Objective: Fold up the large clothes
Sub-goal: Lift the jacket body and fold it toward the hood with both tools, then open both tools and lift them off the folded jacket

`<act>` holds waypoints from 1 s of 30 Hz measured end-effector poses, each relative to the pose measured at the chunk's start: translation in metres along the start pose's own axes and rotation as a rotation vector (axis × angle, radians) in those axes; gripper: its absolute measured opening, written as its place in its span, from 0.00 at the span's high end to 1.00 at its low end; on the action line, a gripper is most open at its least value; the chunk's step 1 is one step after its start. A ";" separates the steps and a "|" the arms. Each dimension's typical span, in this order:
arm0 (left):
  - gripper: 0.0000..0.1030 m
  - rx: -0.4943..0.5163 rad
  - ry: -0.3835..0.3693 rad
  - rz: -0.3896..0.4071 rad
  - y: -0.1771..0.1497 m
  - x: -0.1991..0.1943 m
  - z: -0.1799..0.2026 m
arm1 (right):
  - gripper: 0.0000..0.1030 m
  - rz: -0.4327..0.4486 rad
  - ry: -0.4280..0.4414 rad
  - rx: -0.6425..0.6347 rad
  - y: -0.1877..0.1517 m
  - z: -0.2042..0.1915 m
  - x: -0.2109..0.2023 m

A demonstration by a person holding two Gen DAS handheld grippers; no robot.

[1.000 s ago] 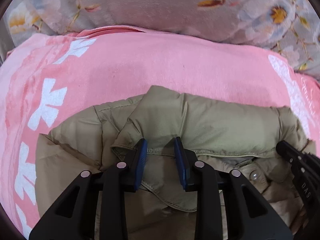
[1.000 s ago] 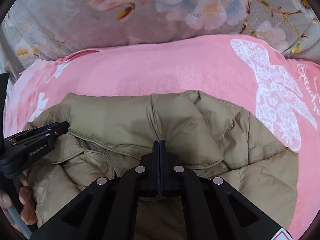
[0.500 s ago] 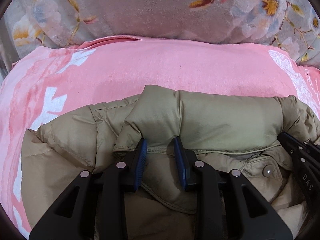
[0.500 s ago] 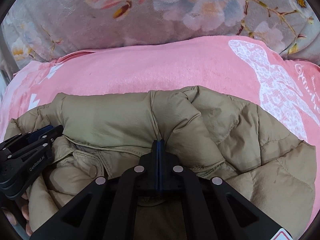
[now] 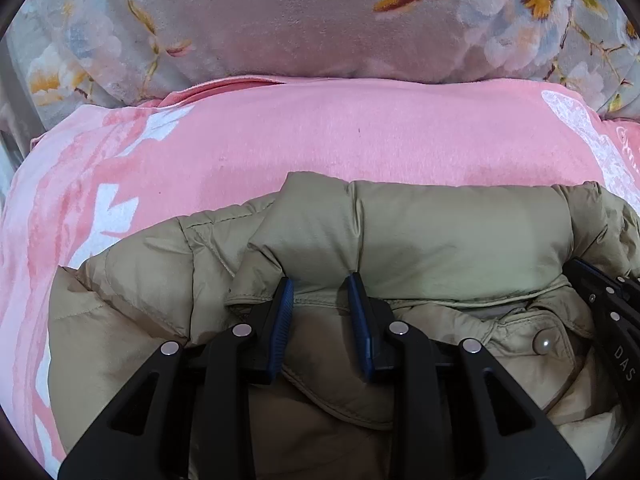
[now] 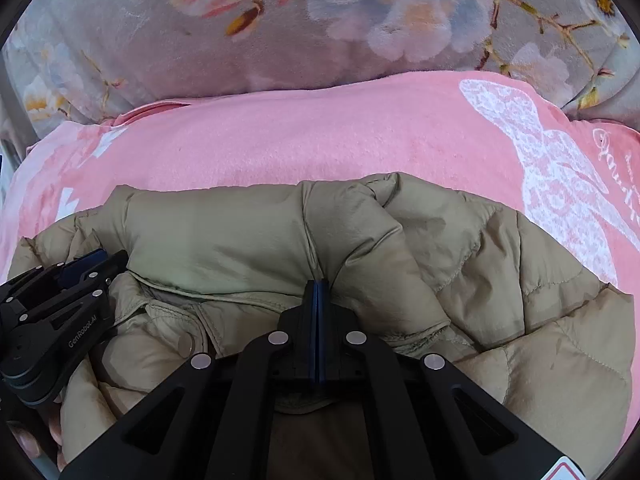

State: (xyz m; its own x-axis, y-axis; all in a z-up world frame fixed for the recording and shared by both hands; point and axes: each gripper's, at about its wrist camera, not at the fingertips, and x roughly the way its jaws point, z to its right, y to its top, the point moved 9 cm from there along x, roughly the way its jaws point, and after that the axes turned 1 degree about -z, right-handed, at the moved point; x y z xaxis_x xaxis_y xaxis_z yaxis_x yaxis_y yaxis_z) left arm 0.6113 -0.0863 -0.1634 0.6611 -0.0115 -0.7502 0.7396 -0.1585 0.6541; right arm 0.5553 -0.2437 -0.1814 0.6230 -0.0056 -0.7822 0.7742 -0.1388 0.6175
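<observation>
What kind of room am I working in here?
Probably a bedroom, on a bed: the khaki puffer jacket lies on a pink plush blanket, with floral bedding bunched behind it. No walls or furniture show.

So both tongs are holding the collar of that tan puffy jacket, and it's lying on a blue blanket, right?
Not quite: the blanket is pink with white patterns, not blue, as the right wrist view shows. The rest holds: the left tongs grip a fold of the tan puffy jacket at its collar, and the right tongs are pinched shut on the collar edge.
</observation>
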 end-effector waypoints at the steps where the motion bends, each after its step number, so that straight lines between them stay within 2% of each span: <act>1: 0.74 0.000 0.001 0.001 0.000 0.000 0.001 | 1.00 0.000 0.002 0.002 0.000 0.000 0.000; 6: 0.73 0.002 0.014 0.004 0.002 0.001 0.001 | 1.00 0.002 0.064 0.049 0.003 0.004 0.001; 8: 0.67 0.011 0.054 0.001 -0.002 -0.007 -0.002 | 1.00 -0.008 0.096 0.083 -0.004 0.008 -0.011; 9: 0.64 0.014 0.063 -0.004 -0.005 -0.013 -0.003 | 0.96 -0.007 0.083 0.090 -0.008 0.011 -0.023; 10: 0.46 0.000 0.069 -0.009 -0.013 -0.029 -0.009 | 0.89 0.012 0.067 0.099 -0.017 0.015 -0.046; 11: 0.26 -0.024 0.043 0.006 -0.022 -0.050 -0.015 | 0.78 0.032 0.075 0.095 -0.027 0.018 -0.069; 12: 0.18 -0.040 -0.012 0.026 -0.033 -0.070 -0.020 | 0.59 0.040 0.088 0.090 -0.035 0.018 -0.084; 13: 0.12 -0.048 -0.054 0.037 -0.042 -0.086 -0.024 | 0.47 0.050 0.111 0.078 -0.055 0.021 -0.113; 14: 0.11 -0.057 -0.095 0.045 -0.057 -0.106 -0.032 | 0.30 0.060 0.111 0.072 -0.074 0.026 -0.139; 16: 0.11 -0.058 -0.145 0.027 -0.094 -0.140 -0.051 | 0.24 0.088 0.089 0.071 -0.114 0.042 -0.186; 18: 0.11 -0.058 -0.143 -0.007 -0.138 -0.171 -0.079 | 0.15 0.101 0.067 0.080 -0.157 0.062 -0.230; 20: 0.10 -0.077 -0.123 -0.020 -0.178 -0.196 -0.104 | 0.15 0.117 0.033 0.129 -0.213 0.090 -0.278; 24: 0.09 -0.159 -0.092 -0.061 -0.252 -0.231 -0.150 | 0.15 0.059 -0.074 0.276 -0.303 0.136 -0.316; 27: 0.09 -0.214 -0.082 -0.103 -0.295 -0.242 -0.165 | 0.15 0.020 -0.042 0.365 -0.343 0.143 -0.320; 30: 0.09 -0.287 -0.126 -0.146 -0.329 -0.248 -0.172 | 0.15 0.010 0.002 0.432 -0.373 0.132 -0.318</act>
State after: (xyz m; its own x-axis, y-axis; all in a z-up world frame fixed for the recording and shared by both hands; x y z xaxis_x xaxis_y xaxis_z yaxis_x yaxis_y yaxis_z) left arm 0.2261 0.1387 -0.1763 0.5382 -0.1340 -0.8321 0.8424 0.1169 0.5260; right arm 0.0539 -0.3211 -0.1739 0.6307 -0.0074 -0.7760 0.6503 -0.5406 0.5337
